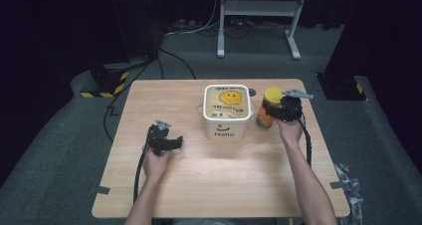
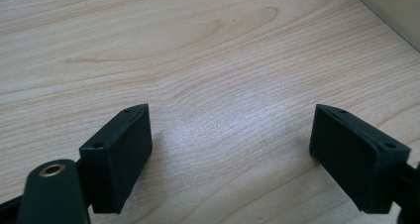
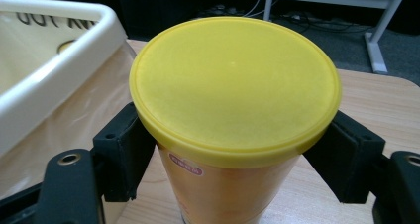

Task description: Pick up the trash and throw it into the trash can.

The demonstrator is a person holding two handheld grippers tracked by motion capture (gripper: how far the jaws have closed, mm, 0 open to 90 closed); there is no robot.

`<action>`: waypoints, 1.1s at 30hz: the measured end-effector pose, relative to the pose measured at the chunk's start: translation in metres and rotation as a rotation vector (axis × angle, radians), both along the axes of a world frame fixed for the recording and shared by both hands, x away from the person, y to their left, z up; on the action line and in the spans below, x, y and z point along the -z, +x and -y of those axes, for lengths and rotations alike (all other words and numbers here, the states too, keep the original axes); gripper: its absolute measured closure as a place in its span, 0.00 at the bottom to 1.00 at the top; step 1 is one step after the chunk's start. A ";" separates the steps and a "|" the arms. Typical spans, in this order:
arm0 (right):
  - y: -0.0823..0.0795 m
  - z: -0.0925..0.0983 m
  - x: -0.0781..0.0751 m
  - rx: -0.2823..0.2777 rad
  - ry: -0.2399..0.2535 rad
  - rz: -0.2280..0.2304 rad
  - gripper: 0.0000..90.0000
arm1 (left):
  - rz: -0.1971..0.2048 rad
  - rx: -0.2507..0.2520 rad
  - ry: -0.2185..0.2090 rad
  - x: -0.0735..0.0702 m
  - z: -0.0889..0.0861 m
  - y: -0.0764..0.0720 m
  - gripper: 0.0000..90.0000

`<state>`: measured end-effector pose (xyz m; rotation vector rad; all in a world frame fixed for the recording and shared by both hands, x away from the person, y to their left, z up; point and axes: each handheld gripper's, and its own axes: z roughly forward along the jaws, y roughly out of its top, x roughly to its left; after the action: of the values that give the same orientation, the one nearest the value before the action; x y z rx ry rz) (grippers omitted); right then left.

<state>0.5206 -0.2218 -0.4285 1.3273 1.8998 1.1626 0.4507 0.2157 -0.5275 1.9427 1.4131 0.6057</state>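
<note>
An orange can with a yellow lid stands on the wooden table, just right of a white square tub printed with a smiley face and "Hello". My right gripper reaches the can from the near side. In the right gripper view its jaws press on both sides of the can just under the lid, so the right gripper is shut on it. My left gripper rests low over bare wood at the left, well apart from the tub. Nothing lies between the wide-apart jaws of the left gripper.
The tub's rim sits close to the left of the can. Behind the table there is grey floor with cables, a white metal stand and a black-and-yellow striped base. Bare wood spreads across the table's near half.
</note>
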 end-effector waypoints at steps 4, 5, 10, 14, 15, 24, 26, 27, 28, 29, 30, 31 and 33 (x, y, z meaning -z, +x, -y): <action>-0.006 0.002 -0.007 -0.033 0.011 0.007 0.27 | 0.000 0.000 0.000 0.000 0.000 0.000 0.19; -0.006 0.002 -0.007 -0.033 0.011 0.007 0.27 | 0.000 0.000 0.000 0.000 0.000 0.000 0.19; -0.014 0.003 -0.014 -0.058 0.018 0.012 0.27 | 0.000 0.000 0.000 0.000 0.000 0.000 0.19; -0.019 0.003 -0.018 -0.067 0.018 0.008 0.27 | 0.000 0.000 0.001 0.000 0.000 0.000 0.19; -0.022 0.002 -0.021 -0.075 0.018 0.011 0.27 | 0.000 0.000 0.000 0.000 0.000 0.000 0.19; -0.035 0.001 -0.036 -0.118 0.006 0.035 0.27 | 0.000 0.000 0.000 0.000 0.000 0.000 0.19; -0.036 0.001 -0.039 -0.119 0.009 0.034 0.27 | 0.000 0.000 0.000 0.000 0.000 0.000 0.19; -0.036 0.002 -0.041 -0.124 0.013 0.029 0.27 | 0.000 0.000 0.000 0.000 0.000 0.000 0.19; -0.037 0.001 -0.042 -0.125 0.017 0.027 0.27 | 0.000 0.000 0.000 0.000 0.000 0.000 0.19; -0.037 0.001 -0.042 -0.125 0.017 0.027 0.27 | 0.000 0.000 0.000 0.000 0.000 0.000 0.19; -0.038 0.001 -0.045 -0.130 0.015 0.020 0.27 | 0.000 0.000 0.000 0.000 0.000 0.000 0.19; -0.038 0.001 -0.046 -0.135 0.014 0.021 0.27 | 0.000 0.000 0.000 0.000 0.000 0.000 0.19; -0.038 0.001 -0.047 -0.140 0.017 0.020 0.27 | 0.000 0.000 0.000 0.000 0.000 0.000 0.19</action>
<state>0.4821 -0.2232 -0.3817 1.2033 1.9995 1.2581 0.4507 0.2157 -0.5275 1.9427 1.4132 0.6058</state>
